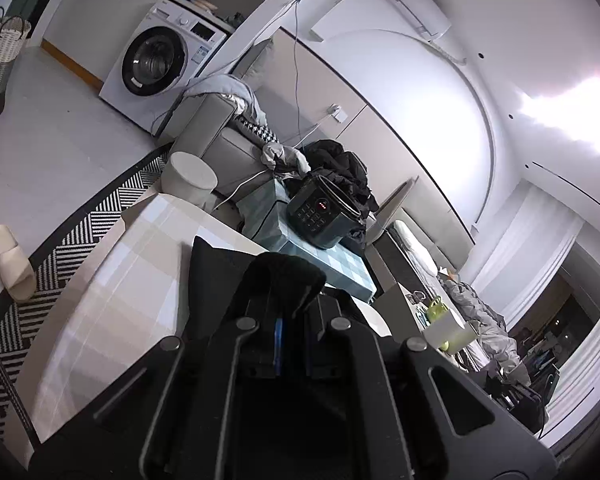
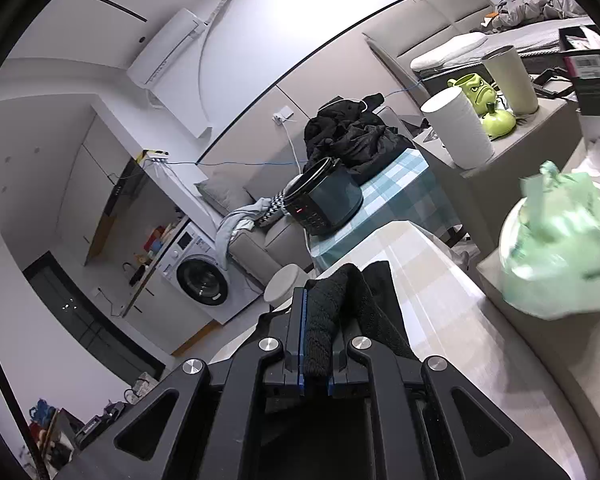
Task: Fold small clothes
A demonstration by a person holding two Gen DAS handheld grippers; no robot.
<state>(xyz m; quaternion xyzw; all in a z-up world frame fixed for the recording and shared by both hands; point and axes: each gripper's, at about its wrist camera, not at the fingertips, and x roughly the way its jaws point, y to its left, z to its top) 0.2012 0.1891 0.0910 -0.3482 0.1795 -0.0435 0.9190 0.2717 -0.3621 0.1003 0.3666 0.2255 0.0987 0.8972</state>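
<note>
A small black knitted garment is pinched at one edge by my right gripper, which is shut on it; the cloth bulges up between the blue-edged pads and trails off to the right over the table. In the left wrist view the same black garment drapes over my left gripper, also shut on it, with a flat flap hanging to the left. Both grippers hold the cloth lifted above the pale checked table. The fingertips are hidden under the fabric.
A dark pressure cooker sits on a teal checked cloth beyond the table, with a black jacket heap behind it. A green plastic bag lies on a box at right. A white stool, sofa and washing machine stand further off.
</note>
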